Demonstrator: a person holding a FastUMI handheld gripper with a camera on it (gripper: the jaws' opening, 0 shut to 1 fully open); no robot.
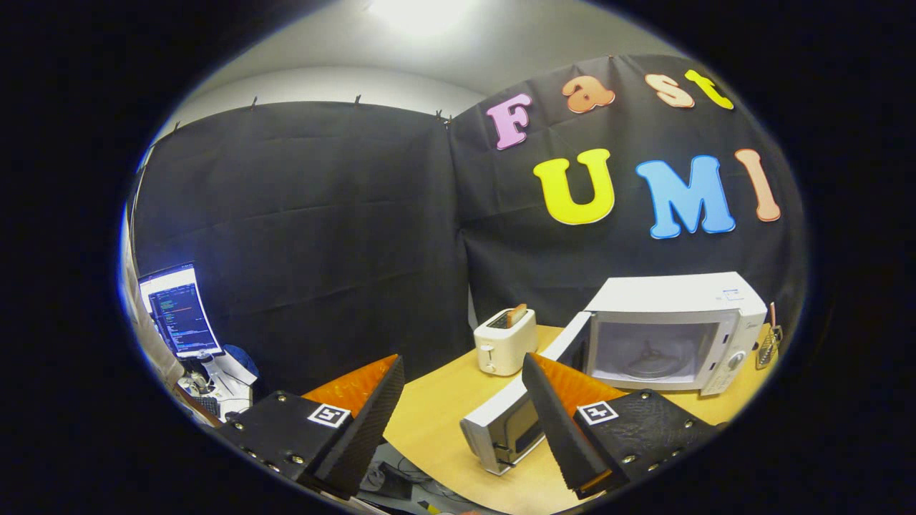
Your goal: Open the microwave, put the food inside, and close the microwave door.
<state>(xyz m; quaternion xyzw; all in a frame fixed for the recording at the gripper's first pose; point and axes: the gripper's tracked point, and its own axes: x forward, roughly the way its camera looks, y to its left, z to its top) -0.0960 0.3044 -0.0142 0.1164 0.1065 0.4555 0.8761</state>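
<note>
Ahead, microwave (673, 332) door (512, 411) open, tongs (458, 383) apart

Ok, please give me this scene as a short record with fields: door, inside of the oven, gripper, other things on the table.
microwave: on the wooden table, beyond the fingers
door: swung wide open
cavity: turntable visible, no food seen on it
gripper: open, fingers apart, holding nothing
toaster: beside the microwave, a slice of bread standing in its slot

white toaster (504, 342) holding a bread slice (517, 315) on the wooden table (436, 422); monitor (179, 309) far off.
</note>
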